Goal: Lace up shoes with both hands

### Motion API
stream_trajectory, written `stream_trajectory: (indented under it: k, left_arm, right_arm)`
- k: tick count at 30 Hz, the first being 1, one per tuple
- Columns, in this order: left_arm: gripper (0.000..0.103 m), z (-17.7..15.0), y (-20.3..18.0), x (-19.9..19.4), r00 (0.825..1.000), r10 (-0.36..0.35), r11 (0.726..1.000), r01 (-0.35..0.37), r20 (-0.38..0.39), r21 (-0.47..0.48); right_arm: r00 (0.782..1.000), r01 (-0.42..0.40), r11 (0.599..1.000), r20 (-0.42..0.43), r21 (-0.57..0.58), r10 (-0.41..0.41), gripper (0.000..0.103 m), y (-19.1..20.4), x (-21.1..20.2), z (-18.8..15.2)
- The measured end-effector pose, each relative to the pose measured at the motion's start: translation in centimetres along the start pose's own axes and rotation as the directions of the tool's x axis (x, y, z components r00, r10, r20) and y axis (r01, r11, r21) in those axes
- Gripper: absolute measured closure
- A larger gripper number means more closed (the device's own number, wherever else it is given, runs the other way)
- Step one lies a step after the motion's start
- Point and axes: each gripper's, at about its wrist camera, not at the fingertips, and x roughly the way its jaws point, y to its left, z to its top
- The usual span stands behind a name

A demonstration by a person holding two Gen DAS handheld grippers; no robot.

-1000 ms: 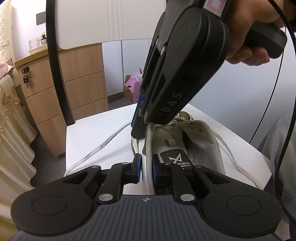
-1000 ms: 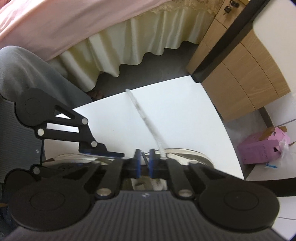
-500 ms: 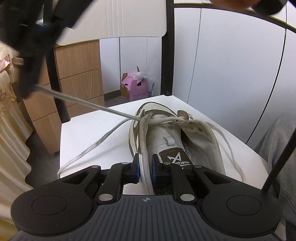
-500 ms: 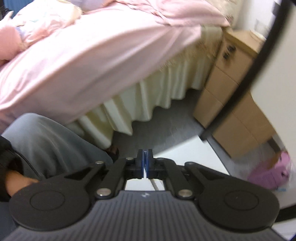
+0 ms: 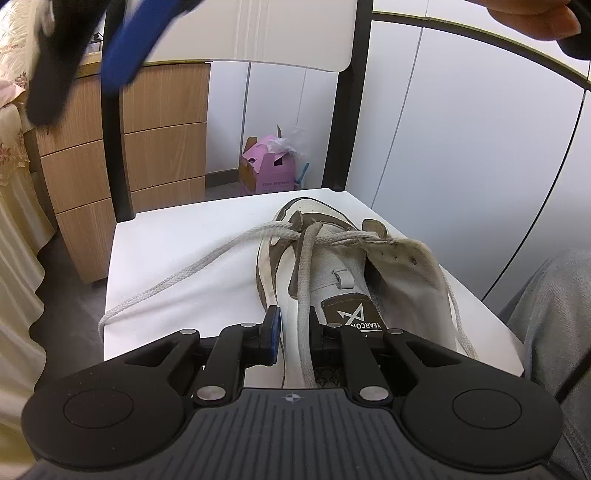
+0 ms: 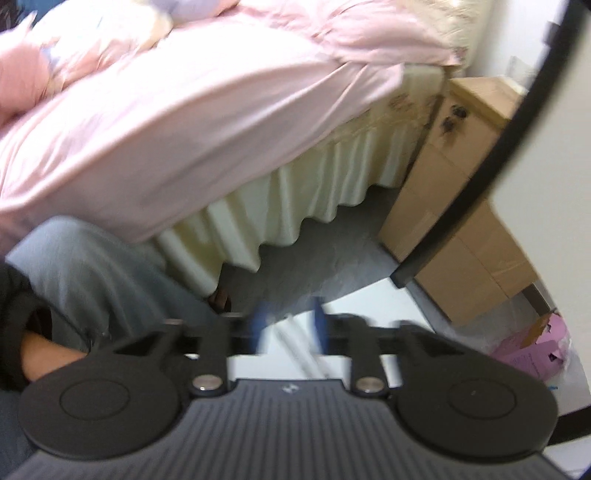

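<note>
A white and brown shoe (image 5: pixel 332 266) lies on the white chair seat (image 5: pixel 177 266), toe pointing away. My left gripper (image 5: pixel 293 332) sits at the shoe's near end with its jaws parted around a lace strand (image 5: pixel 304 295) and the shoe's side edge. It is not clamped on them. A second lace end (image 5: pixel 177 280) lies slack across the seat to the left. My right gripper (image 6: pixel 288 328) is open and empty, raised high to the left; it shows blurred at the top left of the left wrist view (image 5: pixel 92 44). A blurred lace (image 6: pixel 295 350) lies below it.
The chair's black frame (image 5: pixel 118 147) and white backrest (image 5: pixel 258 33) rise behind the shoe. A wooden drawer cabinet (image 5: pixel 162 140) and a pink box (image 5: pixel 267 171) stand beyond. A bed with pink bedding (image 6: pixel 166 122) is on the left. The person's grey-trousered leg (image 5: pixel 554 314) is at right.
My right gripper let go of the taut lace and opened while swinging up to the left. The lace dropped slack onto the seat. My left gripper's jaws opened a little wider.
</note>
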Motion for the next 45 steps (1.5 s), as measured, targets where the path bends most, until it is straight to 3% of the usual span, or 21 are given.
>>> stream_trajectory:
  k: [2, 6, 9, 14, 21, 26, 28, 33, 38, 42, 45]
  left_arm:
    - [0.089, 0.0, -0.1, -0.1, 1.000, 0.000, 1.000, 0.000, 0.000, 0.003]
    - [0.089, -0.1, -0.1, -0.3, 1.000, -0.003, 1.000, 0.003, -0.001, 0.009]
    - [0.089, -0.1, 0.0, -0.2, 1.000, -0.005, 1.000, 0.005, -0.001, 0.015]
    - [0.089, 0.0, -0.1, -0.2, 1.000, -0.003, 1.000, 0.003, -0.003, 0.023]
    - [0.089, 0.0, -0.1, -0.2, 1.000, -0.005, 1.000, 0.005, -0.004, 0.028]
    - [0.089, -0.1, -0.1, -0.1, 1.000, -0.002, 1.000, 0.002, -0.006, 0.031]
    - [0.089, -0.1, -0.3, -0.2, 1.000, 0.001, 0.999, -0.001, -0.005, 0.039]
    - [0.090, -0.1, -0.6, -0.2, 1.000, 0.005, 0.999, -0.005, -0.008, 0.046]
    - [0.090, -0.1, -0.7, -0.2, 1.000, 0.007, 0.999, -0.007, -0.010, 0.044]
    - [0.090, -0.1, -0.6, -0.2, 1.000, 0.005, 0.999, -0.005, -0.009, 0.034]
    - [0.090, -0.1, -0.7, -0.3, 1.000, 0.005, 1.000, -0.005, -0.010, 0.029]
  right_arm:
    - [1.000, 0.015, 0.999, 0.027, 0.039, -0.016, 0.045, -0.9, -0.9, -0.2]
    - [0.998, 0.059, 0.995, -0.004, 0.085, -0.059, 0.044, -2.8, -1.0, -1.6]
    - [0.995, 0.090, 0.993, -0.056, 0.080, -0.086, 0.050, -3.8, 0.0, -3.2]
    - [0.985, 0.091, 0.995, -0.150, 0.040, -0.084, 0.068, -4.5, 2.0, -6.2]
    - [0.979, 0.011, 1.000, -0.205, 0.011, -0.008, 0.069, -3.7, 3.5, -8.4]
    - [0.967, -0.013, 0.998, -0.253, -0.054, -0.001, 0.096, -2.3, 5.1, -8.5]
    - [0.963, 0.034, 0.993, -0.262, -0.115, -0.064, 0.100, -1.5, 5.3, -8.5]
    - [0.990, 0.044, 0.997, -0.133, -0.064, -0.052, 0.101, -0.8, 3.4, -7.1]
    - [1.000, -0.029, 0.999, -0.005, -0.036, 0.029, 0.101, 0.8, 1.2, -2.8]
    - [0.995, -0.087, 0.994, 0.040, -0.062, 0.090, 0.101, 2.3, 0.4, 0.4]
    - [0.997, -0.076, 0.992, 0.024, -0.097, 0.079, 0.100, 3.1, 0.9, 1.2]
